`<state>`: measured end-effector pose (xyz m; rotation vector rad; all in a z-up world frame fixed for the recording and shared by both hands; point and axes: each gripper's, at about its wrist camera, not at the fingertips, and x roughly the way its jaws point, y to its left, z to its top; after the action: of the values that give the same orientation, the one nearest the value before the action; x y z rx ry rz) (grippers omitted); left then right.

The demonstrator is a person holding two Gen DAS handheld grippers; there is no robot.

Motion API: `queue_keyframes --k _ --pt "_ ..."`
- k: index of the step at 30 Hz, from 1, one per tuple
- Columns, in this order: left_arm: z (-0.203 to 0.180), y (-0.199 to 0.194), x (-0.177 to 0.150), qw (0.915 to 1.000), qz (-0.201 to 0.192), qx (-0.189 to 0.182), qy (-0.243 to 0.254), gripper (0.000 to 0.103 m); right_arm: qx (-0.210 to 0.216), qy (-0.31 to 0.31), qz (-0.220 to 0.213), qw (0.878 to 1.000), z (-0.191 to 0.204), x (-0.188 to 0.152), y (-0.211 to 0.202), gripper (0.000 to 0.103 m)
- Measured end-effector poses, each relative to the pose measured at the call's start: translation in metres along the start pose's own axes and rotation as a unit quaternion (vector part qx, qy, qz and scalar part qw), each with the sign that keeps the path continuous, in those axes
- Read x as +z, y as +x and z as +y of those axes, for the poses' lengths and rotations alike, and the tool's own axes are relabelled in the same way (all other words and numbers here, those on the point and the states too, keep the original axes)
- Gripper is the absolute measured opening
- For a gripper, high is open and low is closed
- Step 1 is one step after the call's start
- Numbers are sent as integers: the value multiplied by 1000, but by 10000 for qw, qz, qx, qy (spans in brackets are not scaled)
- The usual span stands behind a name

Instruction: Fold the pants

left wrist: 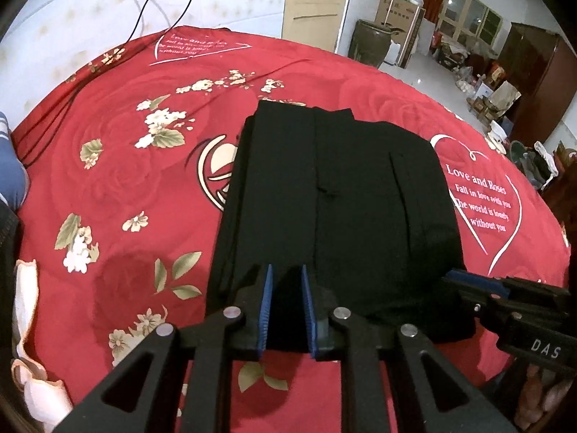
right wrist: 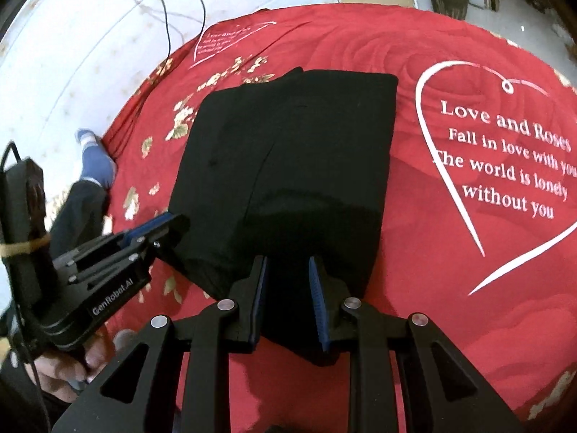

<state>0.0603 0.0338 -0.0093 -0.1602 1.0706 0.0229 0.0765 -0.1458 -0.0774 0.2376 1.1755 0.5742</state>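
The black pants point(left wrist: 335, 195) lie folded on the red bedspread point(left wrist: 119, 187). Left claw point(left wrist: 286, 306) and right claw point(right wrist: 288, 299) each pinch the near edge; uneven release could drag layers askew.

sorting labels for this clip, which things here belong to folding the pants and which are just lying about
Job in hand:
- black pants, folded on the red bedspread
- left claw, at the near edge
- right claw, at the near edge

Lying about:
- black cable
- cardboard box
- brown jar
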Motion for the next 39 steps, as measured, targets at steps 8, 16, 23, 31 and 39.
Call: queue_keyframes --k 8,16,23,31,39 --pt "4 -5 -5 9998 -40 -144 -105 20 57 179 -32 9998 -1 -6 -7 24" --pt "0 -13 -14 9999 -42 -114 23 20 -187 128 9 9997 5 -18 -16 24" --pt "2 -19 -18 9998 15 -206 -4 28 -305 94 0 9995 7 -25 -23 29" --pt "3 -36 -23 9999 -60 -97 -39 28 -246 189 -28 9995 7 -32 -33 39" --pt "5 -45 -13 9996 -281 -65 -40 32 -13 238 -208 9995 7 -35 -47 41"
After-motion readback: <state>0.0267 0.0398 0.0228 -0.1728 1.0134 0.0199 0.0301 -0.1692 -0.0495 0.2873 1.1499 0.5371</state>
